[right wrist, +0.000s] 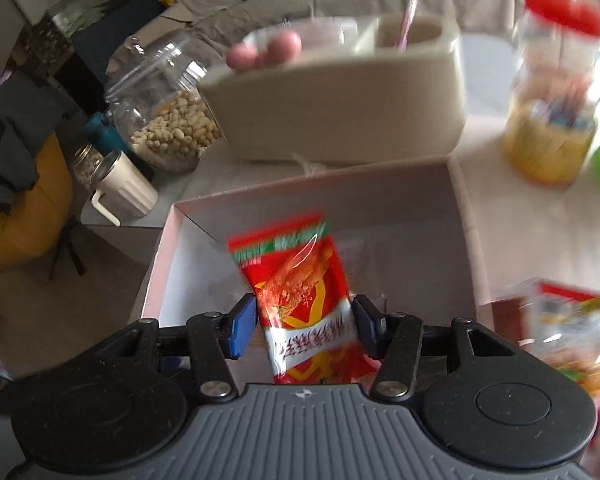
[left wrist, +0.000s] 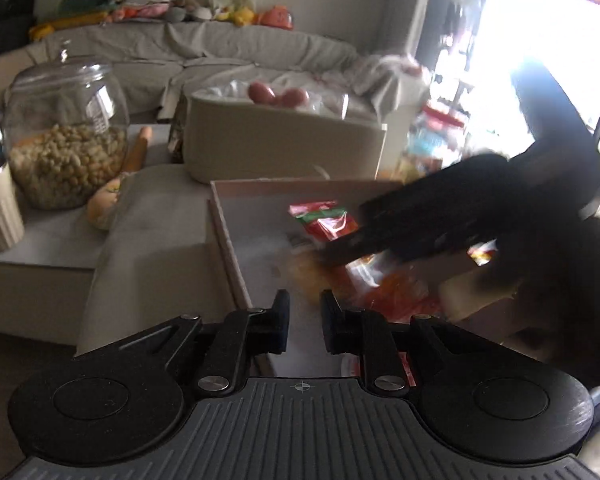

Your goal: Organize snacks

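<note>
Two wrist views over a shallow cardboard box (right wrist: 462, 216), taken here as the landmark. The right tool (right wrist: 305, 322) pinches a red snack packet (right wrist: 300, 280) by its lower half, one pad on each side edge, so the packet's serrated top seal stands up above the inside of the box; the same packet (left wrist: 324, 220) appears in the left view projecting from the blurred dark right tool (left wrist: 340, 246) over the box floor. The left tool (left wrist: 304, 322) hangs at the near edge of the box with its jaws narrowly parted and nothing between them. More orange and red packets (left wrist: 392, 296), blurred, lie in the box just below the right tool, and a further packet (right wrist: 576, 332) lies to the right of the box. Behind the box stands a beige bin (right wrist: 340, 100) holding pink round items (right wrist: 268, 52); to the left of the box, a glass jar of nuts (left wrist: 66, 136) and a ribbed cream mug (right wrist: 124, 190); to its right, a red-capped plastic jar (right wrist: 552, 92).

Handling, as a judgement: the packet is light, thin and crinkly, its glossy film likely slippery and its contents probably crushable, so a modest squeeze suits it. The flat crimped seals at either end, or the side edges as held now, give the surest purchase; the puffed middle would deform or slide
</note>
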A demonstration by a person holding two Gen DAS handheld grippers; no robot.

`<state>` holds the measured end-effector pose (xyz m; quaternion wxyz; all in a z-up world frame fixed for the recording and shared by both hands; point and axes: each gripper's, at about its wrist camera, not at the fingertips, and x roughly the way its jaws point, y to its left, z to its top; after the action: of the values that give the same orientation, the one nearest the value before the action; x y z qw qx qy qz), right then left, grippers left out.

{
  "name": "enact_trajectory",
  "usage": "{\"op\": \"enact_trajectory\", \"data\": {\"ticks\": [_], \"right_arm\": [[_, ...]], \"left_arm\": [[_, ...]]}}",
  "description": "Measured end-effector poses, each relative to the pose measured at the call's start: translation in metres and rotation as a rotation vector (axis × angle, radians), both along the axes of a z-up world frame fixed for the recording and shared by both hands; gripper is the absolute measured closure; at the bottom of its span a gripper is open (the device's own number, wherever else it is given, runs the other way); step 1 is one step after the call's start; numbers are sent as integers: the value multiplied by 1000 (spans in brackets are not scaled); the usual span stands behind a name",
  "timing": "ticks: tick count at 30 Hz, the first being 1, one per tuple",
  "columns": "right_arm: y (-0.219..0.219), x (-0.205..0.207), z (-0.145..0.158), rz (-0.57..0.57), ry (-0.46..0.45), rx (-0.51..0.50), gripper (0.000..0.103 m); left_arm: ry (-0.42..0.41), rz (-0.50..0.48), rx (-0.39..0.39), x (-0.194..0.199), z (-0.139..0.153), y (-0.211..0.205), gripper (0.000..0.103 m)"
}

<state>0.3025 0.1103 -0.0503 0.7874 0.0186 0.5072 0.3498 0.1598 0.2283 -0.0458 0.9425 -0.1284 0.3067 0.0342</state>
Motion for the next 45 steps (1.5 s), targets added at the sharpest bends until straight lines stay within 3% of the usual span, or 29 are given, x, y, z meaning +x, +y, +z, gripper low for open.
{"op": "enact_trajectory", "data": {"ticks": [5, 10, 15, 19, 22, 24, 29, 36, 40, 45], "right_arm": [[11, -7, -1, 58, 20, 25, 45], [-33, -26, 38, 88, -154, 34, 33], [-114, -26, 67, -86, -322, 21, 23], [-155, -4, 41, -225, -273, -59, 23], [-158, 3, 16, -241, -273, -108, 33], [-151, 6, 5, -201, -254, -102, 59], [-114, 20, -8, -128, -228, -77, 61], [-87, 46, -29, -55, -213, -118, 67], [-117, 12, -26, 51, -225, -105, 69], [-158, -42, -19, 87, -220, -97, 74]], "left_arm": [[-12, 35, -77, -12, 8, 0, 81], [-76, -61, -130, -31, 18, -20, 81], [-80, -196, -210, -44, 10, -54, 81], [27, -231, -212, -30, -19, -79, 81], [99, -185, -172, -22, -38, -82, 81], [115, -123, -165, -22, -43, -73, 81], [128, -51, -257, -19, -48, -41, 85], [135, 2, -223, -24, -51, -35, 85], [102, -35, -220, -24, -49, -36, 85], [98, -136, -255, -22, -49, -55, 85]]}}
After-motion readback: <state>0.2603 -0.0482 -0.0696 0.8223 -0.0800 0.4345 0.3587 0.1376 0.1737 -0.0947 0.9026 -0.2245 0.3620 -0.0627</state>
